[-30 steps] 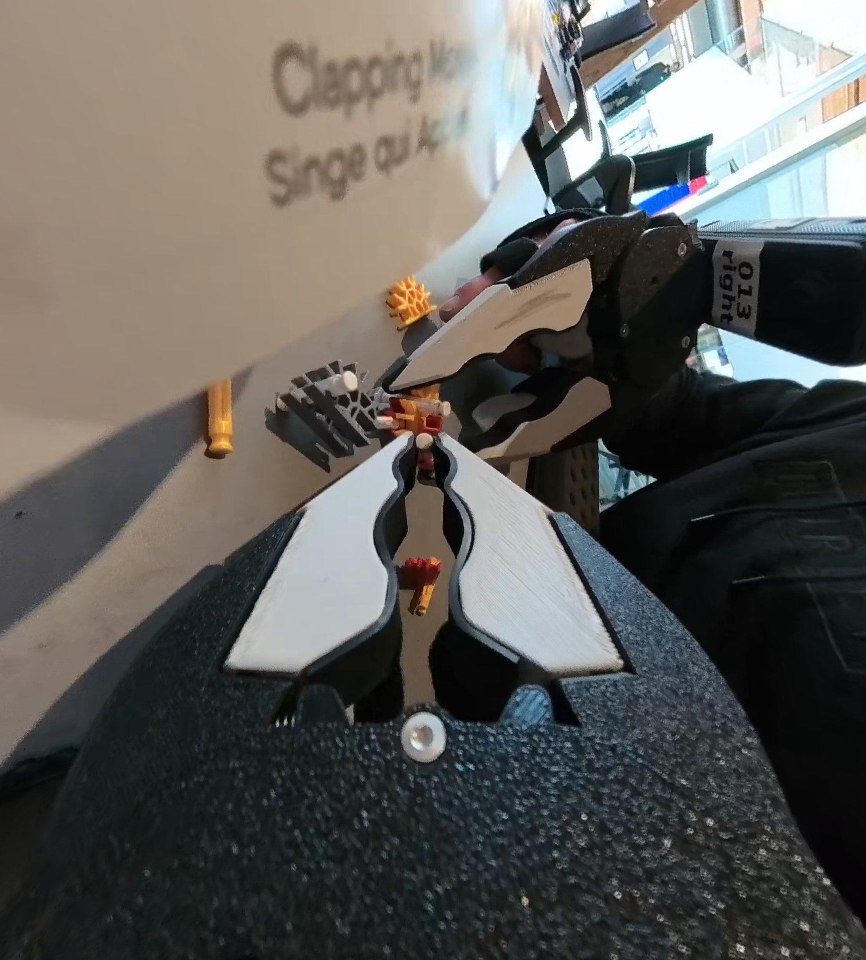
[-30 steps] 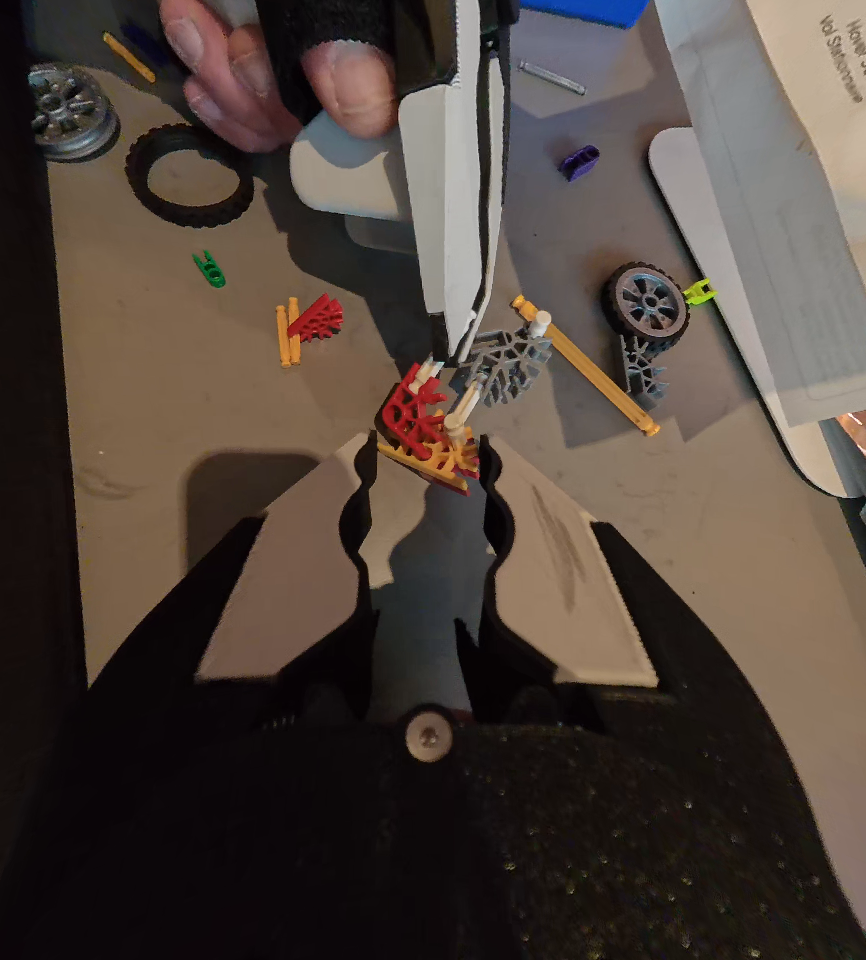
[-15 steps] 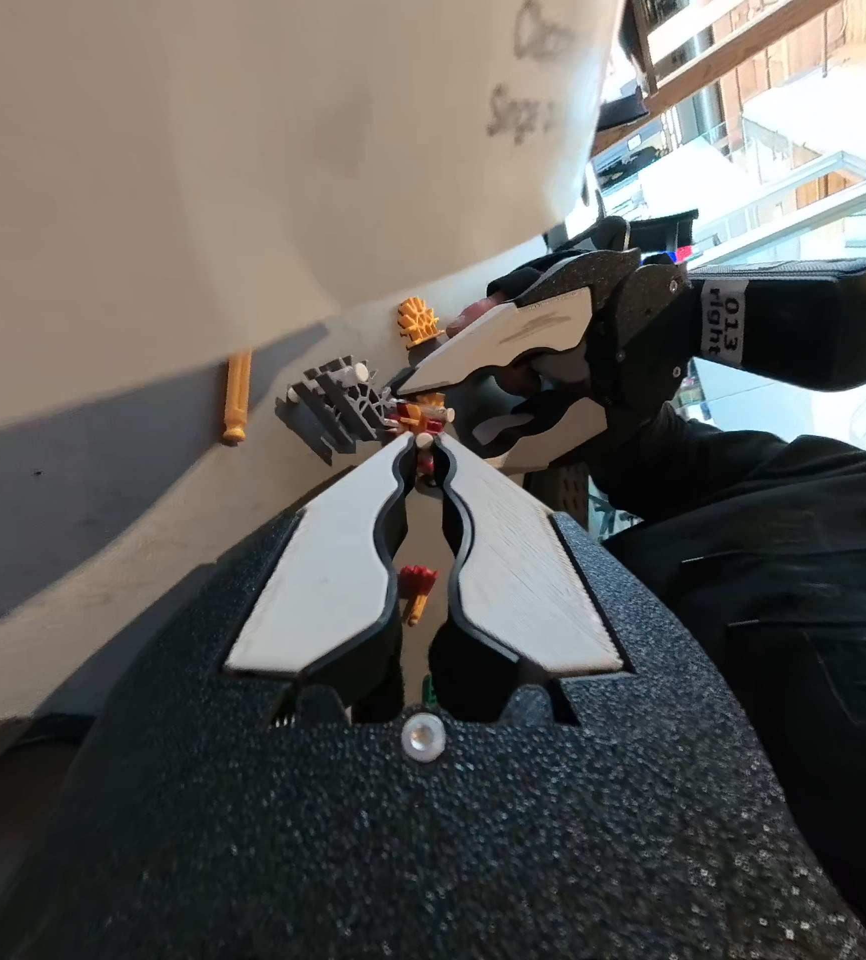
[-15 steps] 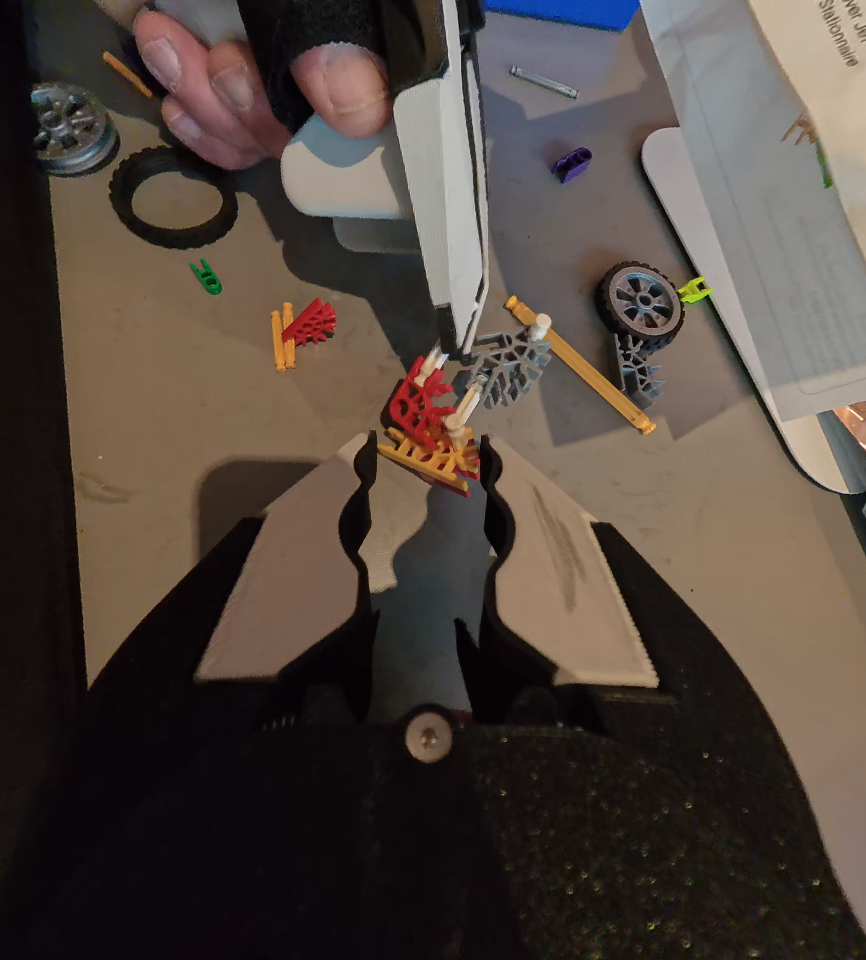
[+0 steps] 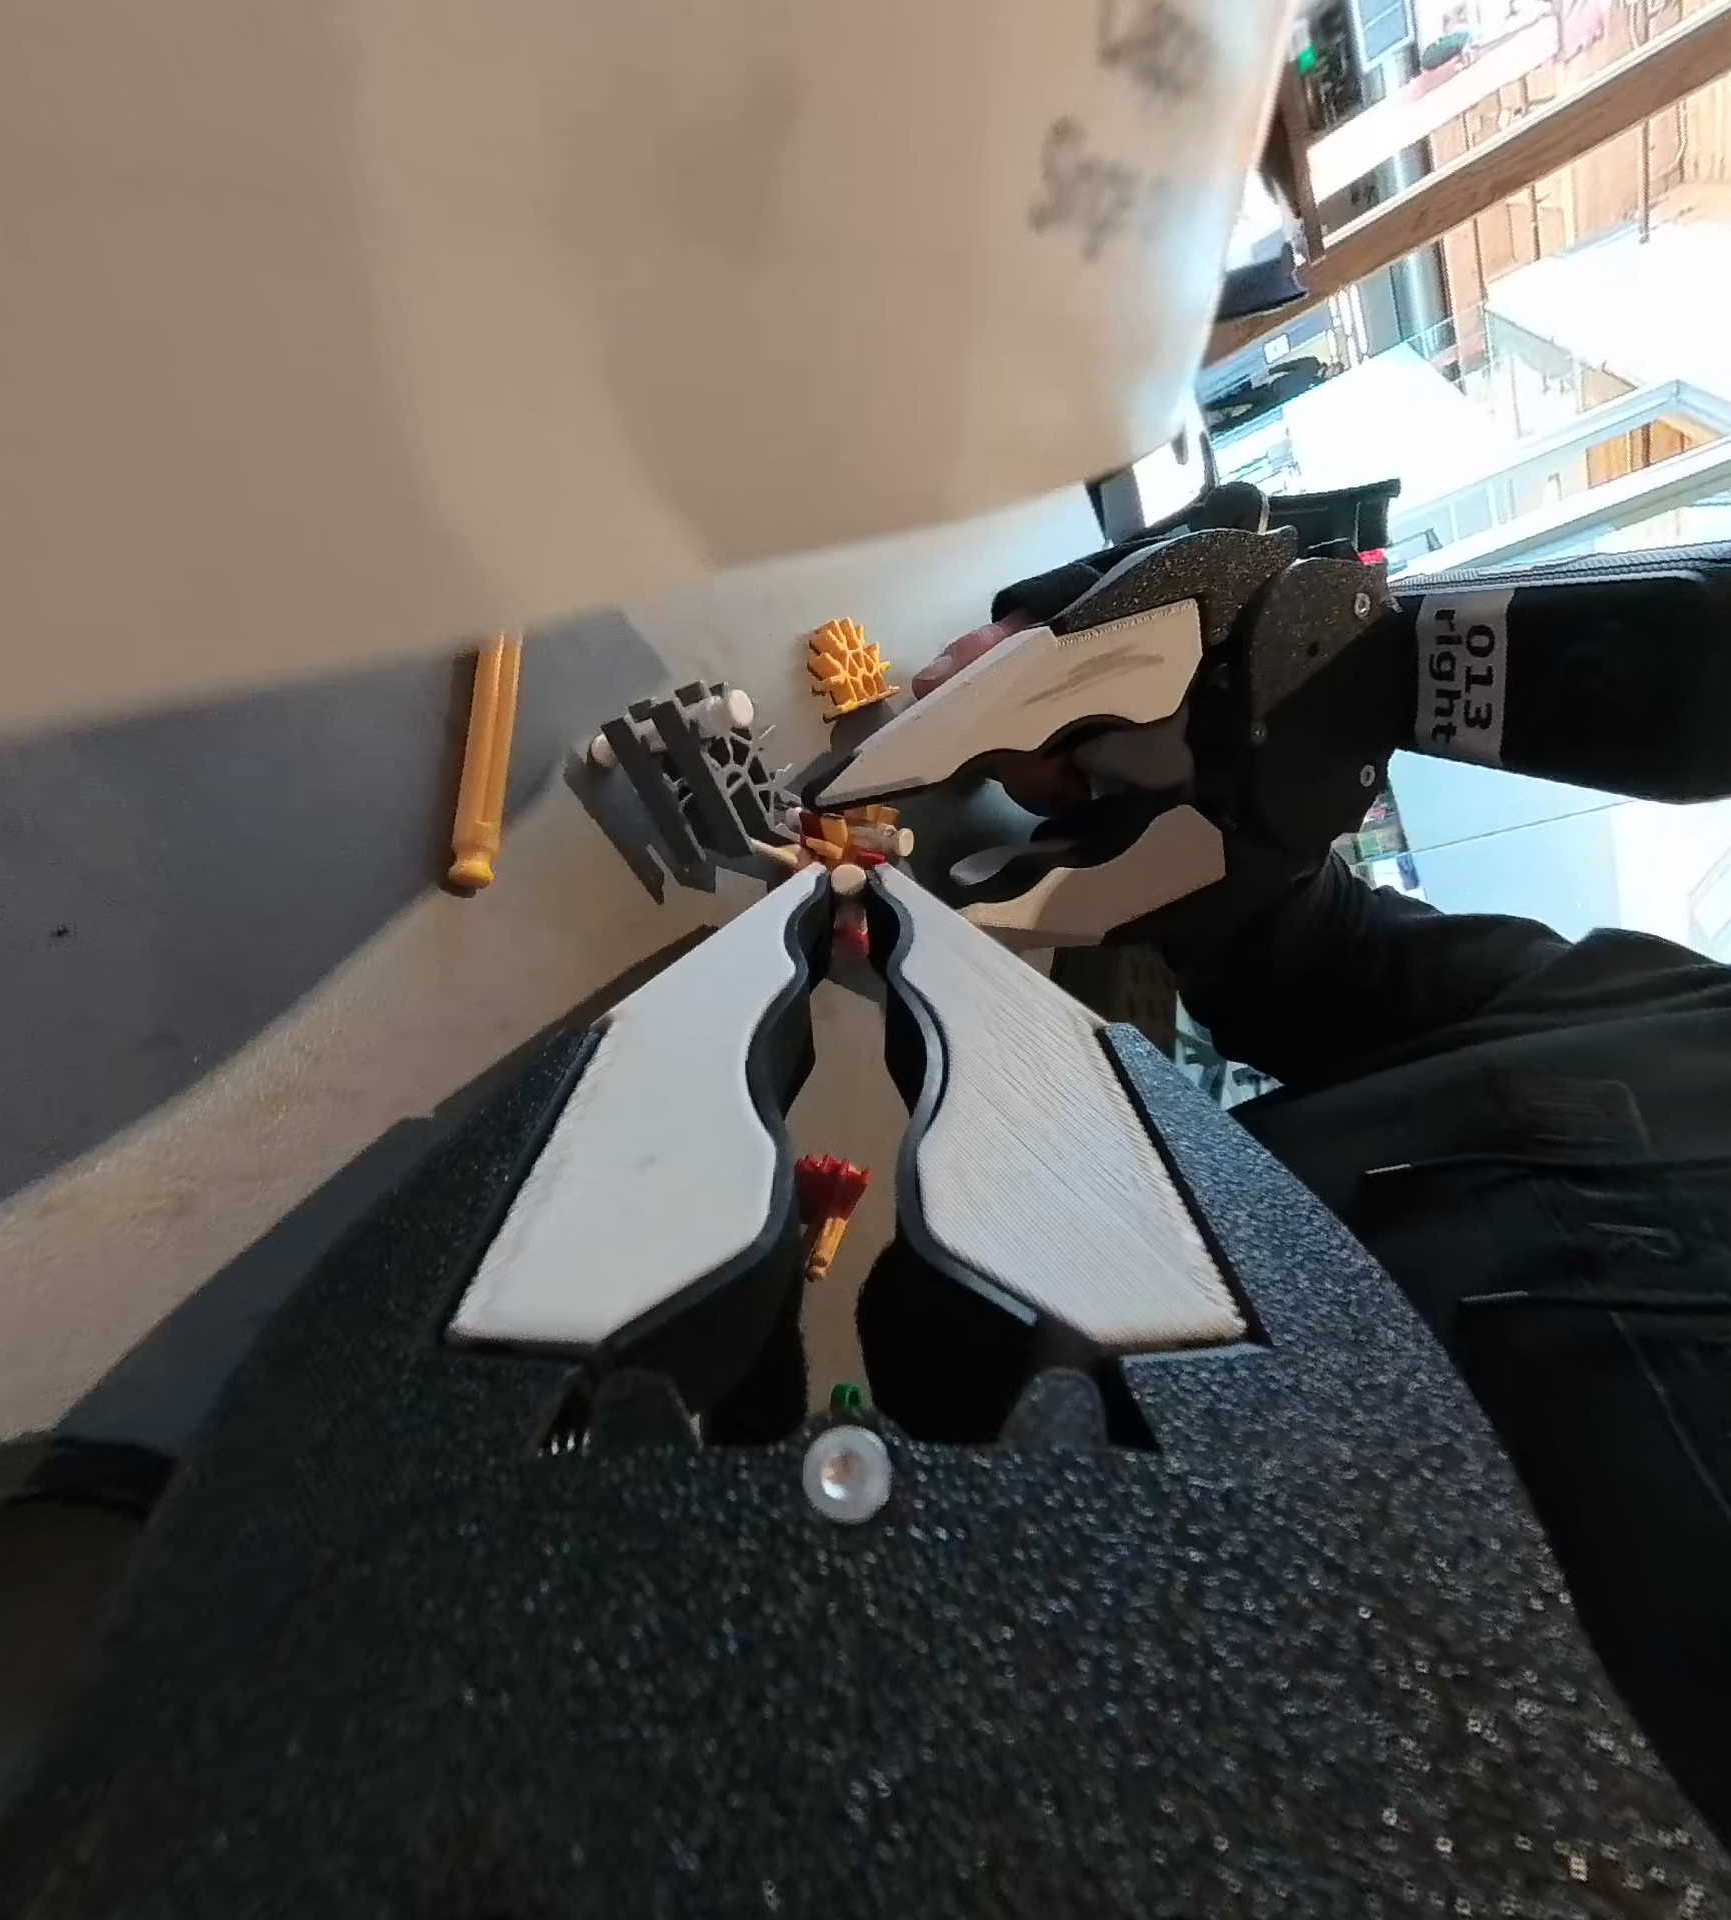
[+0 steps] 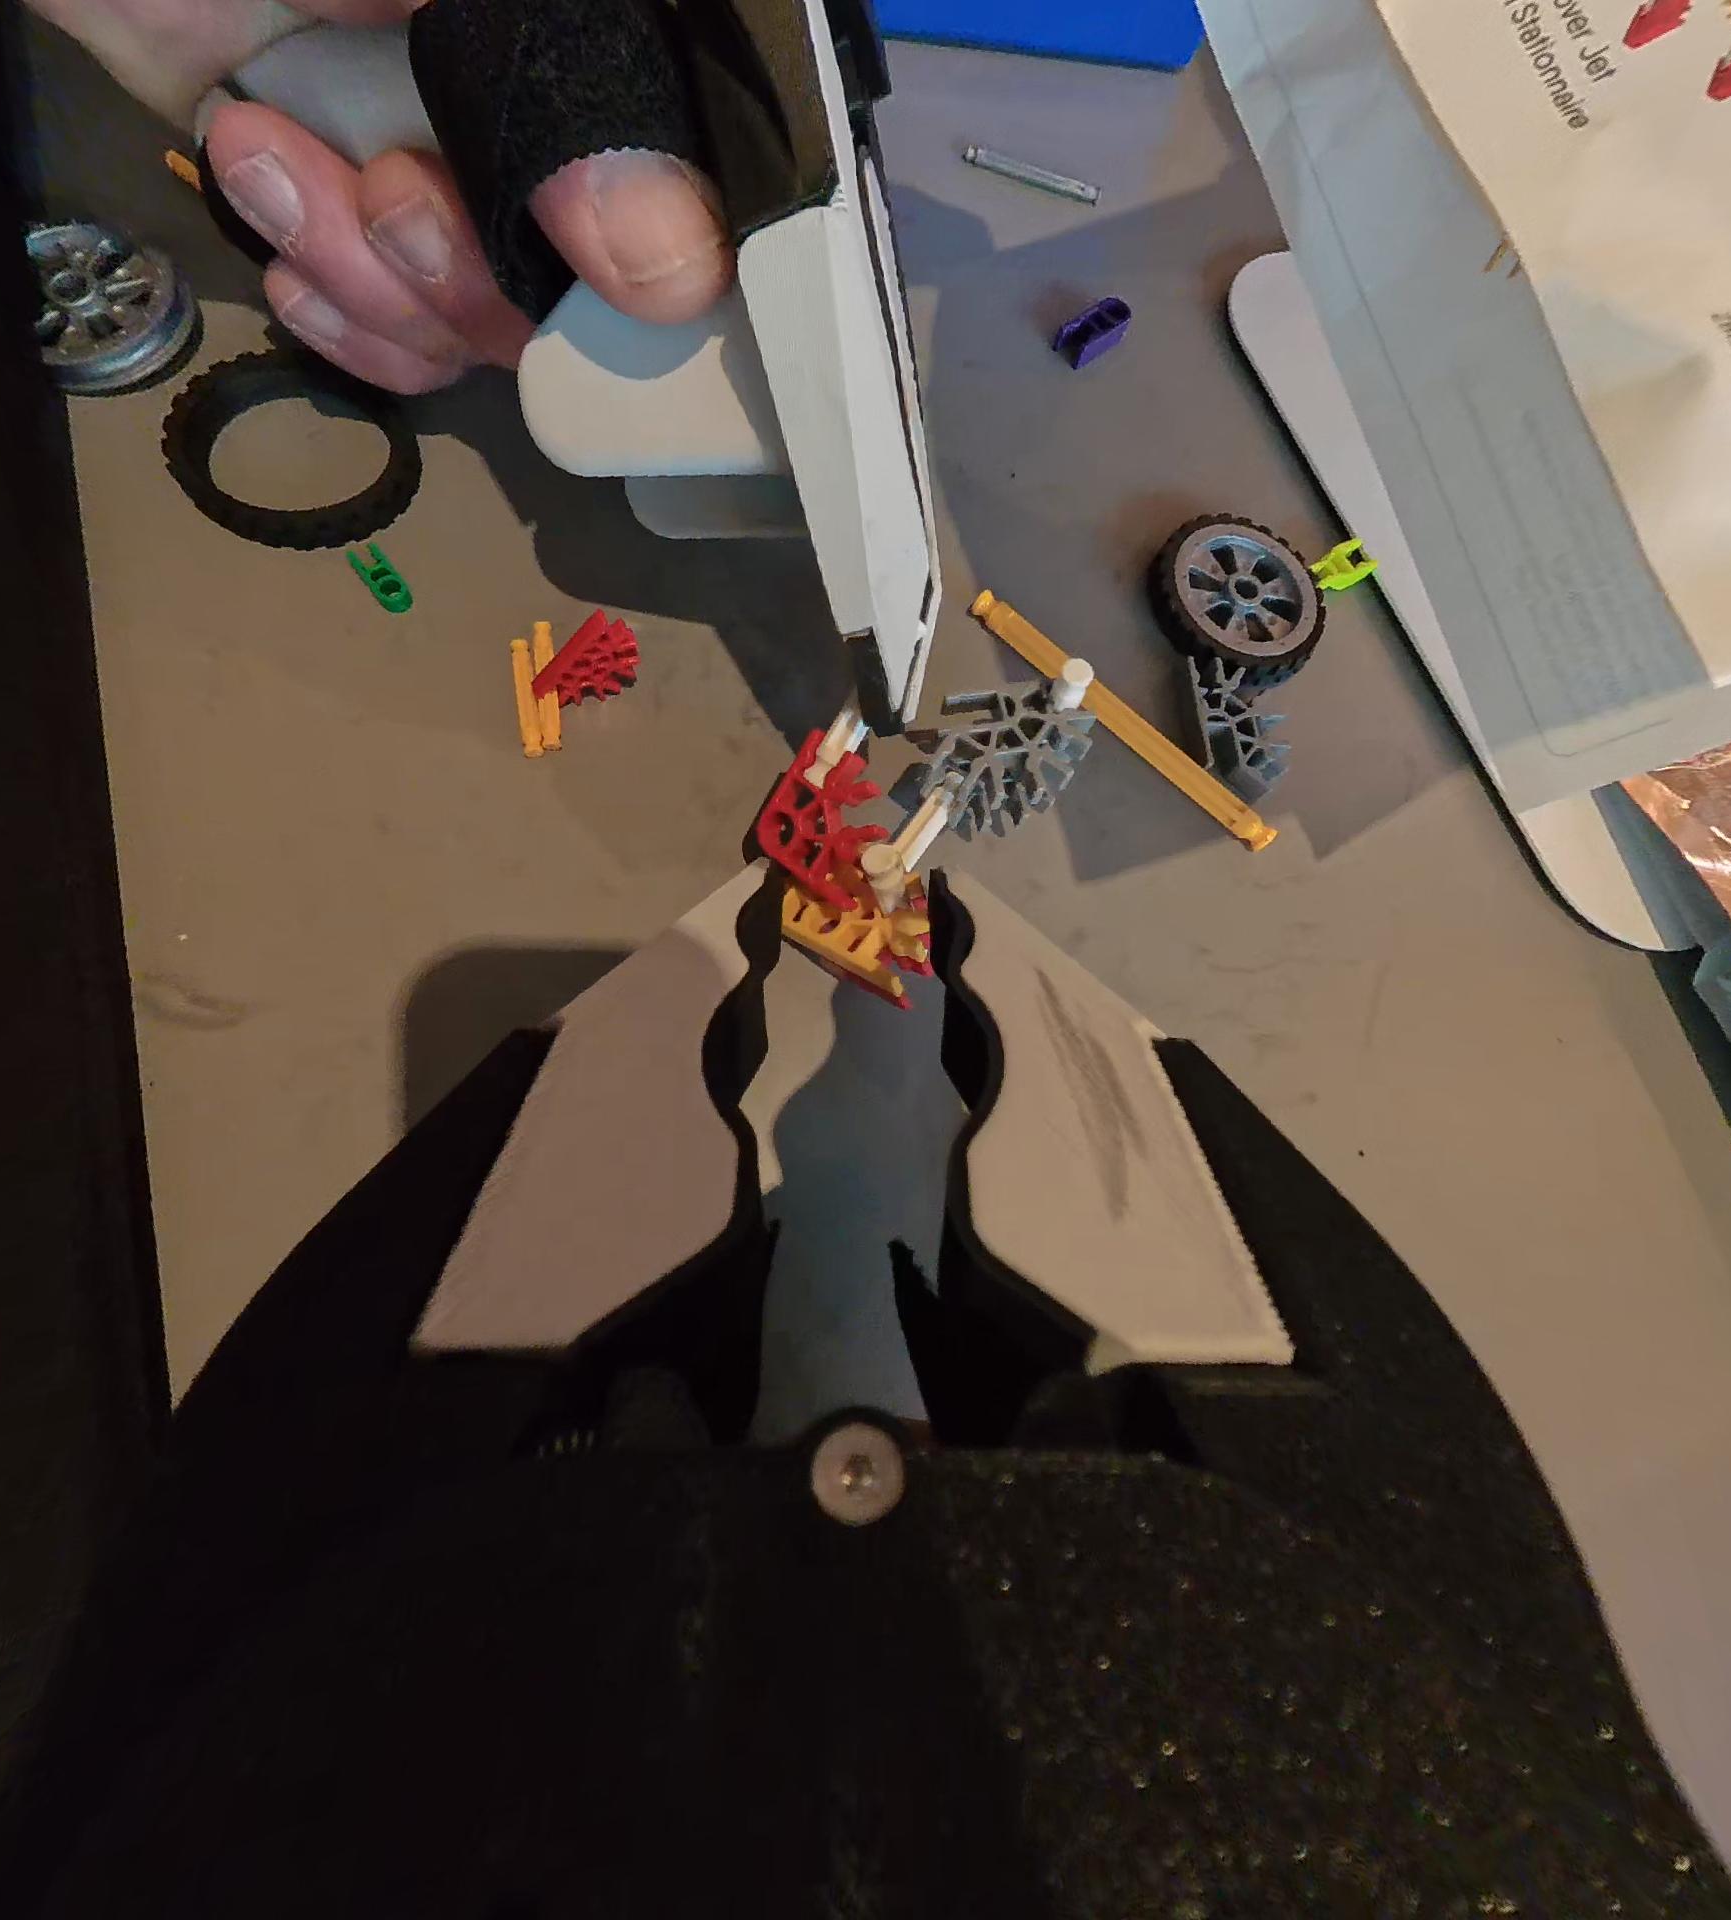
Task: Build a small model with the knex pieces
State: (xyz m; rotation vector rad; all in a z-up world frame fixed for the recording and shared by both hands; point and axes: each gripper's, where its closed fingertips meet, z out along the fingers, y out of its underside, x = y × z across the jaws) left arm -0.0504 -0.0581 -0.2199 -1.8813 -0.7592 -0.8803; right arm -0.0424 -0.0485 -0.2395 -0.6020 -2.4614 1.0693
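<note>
Grey tabletop (image 6: 321, 883); right claw (image 6: 845, 914) pinching red-yellow assembly (image 6: 840, 883), grip partly hidden.

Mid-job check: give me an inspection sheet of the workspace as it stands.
Surface: grey table, scuffed.
Job's things: red-and-yellow connector cluster with a white rod, held above the table; grey connector joined on.
Clutter: long yellow rod, black tyre, wheel, green clip, purple piece.
Grippers: left gripper shut on the white rod; right gripper shut on the cluster.
Cables: nothing seen.
Surroundings: printed sheets at the table's right edge.
</note>
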